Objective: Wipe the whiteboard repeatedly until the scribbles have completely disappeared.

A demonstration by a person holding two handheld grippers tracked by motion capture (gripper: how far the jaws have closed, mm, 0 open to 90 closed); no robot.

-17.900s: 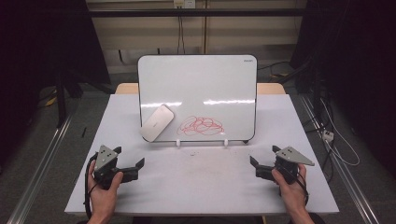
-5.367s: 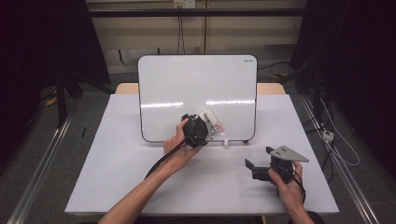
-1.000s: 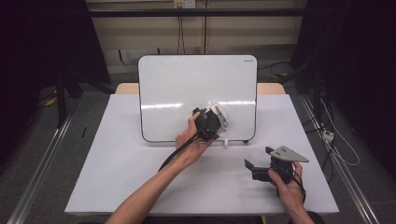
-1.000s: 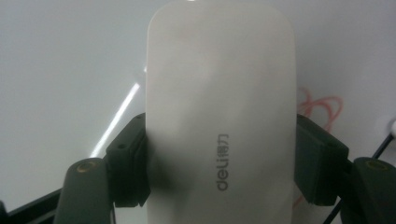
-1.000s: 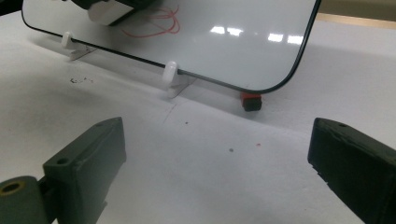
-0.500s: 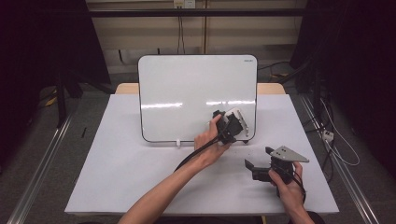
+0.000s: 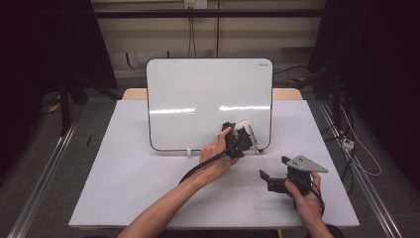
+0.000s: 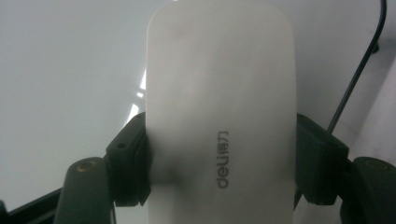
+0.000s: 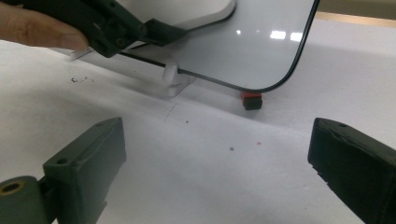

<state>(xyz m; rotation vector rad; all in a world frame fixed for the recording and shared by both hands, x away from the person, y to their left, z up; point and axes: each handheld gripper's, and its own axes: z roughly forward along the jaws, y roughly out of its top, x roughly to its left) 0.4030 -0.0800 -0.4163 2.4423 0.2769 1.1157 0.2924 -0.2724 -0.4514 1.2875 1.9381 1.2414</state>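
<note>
A white eraser (image 7: 246, 130) lies flat against the lower right part of the upright whiteboard (image 7: 198, 99). My left gripper (image 7: 236, 140) is shut on it. In the left gripper view the two black pads (image 8: 133, 158) press on both long sides of the eraser (image 8: 219, 107), which bears a grey printed brand name. The board's surface looks clean and glossy. My right gripper (image 7: 270, 178) rests low over the table at the right, open, with nothing between its jaws (image 9: 217, 172). It faces the whiteboard's lower corner (image 9: 261, 42) and the left gripper (image 9: 116, 28).
The whiteboard stands on small white feet (image 7: 188, 151) on a white table (image 7: 124, 178). A small red and black piece (image 9: 252, 100) lies under the board's right corner. Dark specks dot the table near the foot (image 9: 172, 79). Cables hang at the right.
The red scribble seen on the board in the earliest frame is gone. Over the last second my left gripper slid the eraser a little to the right along the board's lower part. The right gripper stayed put.
</note>
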